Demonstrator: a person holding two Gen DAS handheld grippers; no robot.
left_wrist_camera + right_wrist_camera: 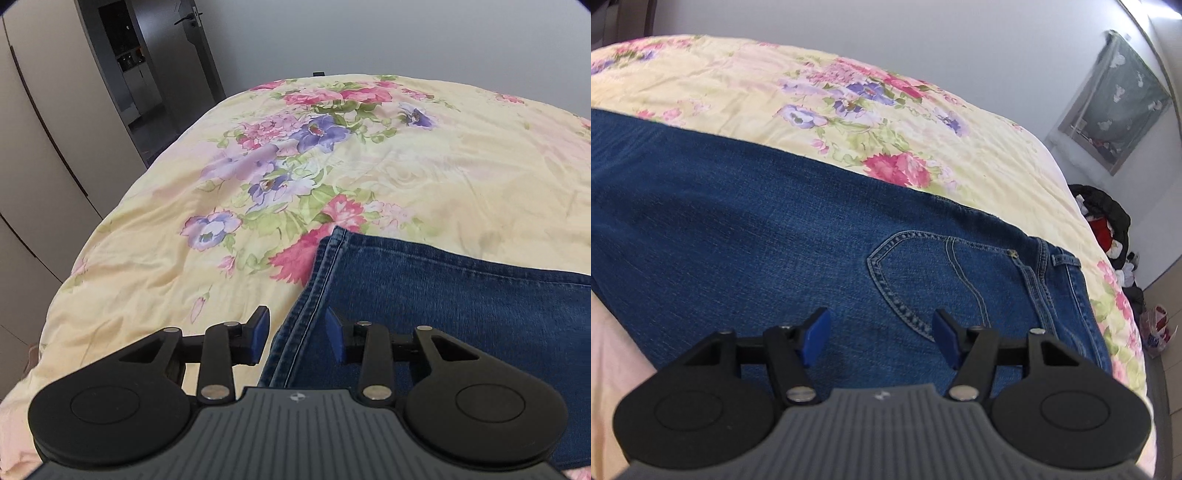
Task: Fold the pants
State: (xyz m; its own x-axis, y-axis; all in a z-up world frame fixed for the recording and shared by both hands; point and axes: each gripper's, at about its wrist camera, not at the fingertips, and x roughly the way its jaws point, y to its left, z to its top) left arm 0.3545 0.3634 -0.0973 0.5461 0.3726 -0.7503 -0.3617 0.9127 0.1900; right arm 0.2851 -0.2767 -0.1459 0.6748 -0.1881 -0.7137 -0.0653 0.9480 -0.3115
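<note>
The jeans [461,302] lie flat on the bed [369,173]. The left gripper [297,334], unclenched, straddles the leg's side seam near the hem; pinch both layers there. The right gripper [881,338], released, hovers by the back pocket [945,273]; grip the waistband [1067,273] evenly.
</note>
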